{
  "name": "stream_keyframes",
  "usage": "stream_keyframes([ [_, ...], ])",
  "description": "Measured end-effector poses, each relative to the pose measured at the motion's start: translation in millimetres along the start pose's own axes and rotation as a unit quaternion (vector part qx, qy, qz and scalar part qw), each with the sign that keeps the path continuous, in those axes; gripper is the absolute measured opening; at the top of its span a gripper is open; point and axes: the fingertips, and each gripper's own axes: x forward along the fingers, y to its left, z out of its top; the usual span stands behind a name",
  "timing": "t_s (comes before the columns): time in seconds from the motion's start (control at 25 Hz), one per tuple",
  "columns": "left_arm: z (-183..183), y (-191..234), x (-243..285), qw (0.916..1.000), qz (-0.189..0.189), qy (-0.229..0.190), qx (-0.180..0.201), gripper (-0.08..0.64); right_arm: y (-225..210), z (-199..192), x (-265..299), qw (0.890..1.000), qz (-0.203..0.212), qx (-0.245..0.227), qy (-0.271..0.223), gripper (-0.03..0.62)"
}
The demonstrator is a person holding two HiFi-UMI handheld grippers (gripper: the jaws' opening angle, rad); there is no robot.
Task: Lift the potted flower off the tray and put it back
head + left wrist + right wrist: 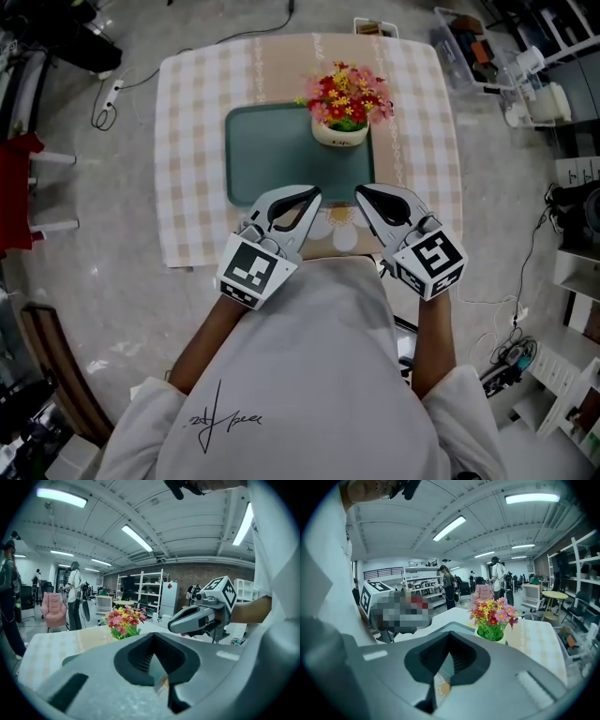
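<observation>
One potted flower (pixel 344 108), red, pink, yellow

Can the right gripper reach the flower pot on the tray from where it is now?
Probably yes: nothing stands between the right gripper and the flower pot, but its fingers are shut.

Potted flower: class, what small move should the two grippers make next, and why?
Probably open the fingers first. The left gripper and right gripper are both shut and empty at the near edge of the tray, and the potted flower stands untouched on the tray ahead of them.
</observation>
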Motion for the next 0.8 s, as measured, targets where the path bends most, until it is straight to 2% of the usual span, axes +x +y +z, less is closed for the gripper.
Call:
stream_keyframes([
  [0.32,2,4,-11,0.9998,0.007,-0.007,0.017,0.0,13,8,-2,1.0,0.007,-0.001,-0.018,0.001],
  [0.8,1,-13,-15,0.9995,-0.015,-0.011,0.026,0.0,23,6,-5,1.0,0.017,-0.015,-0.012,0.0],
])
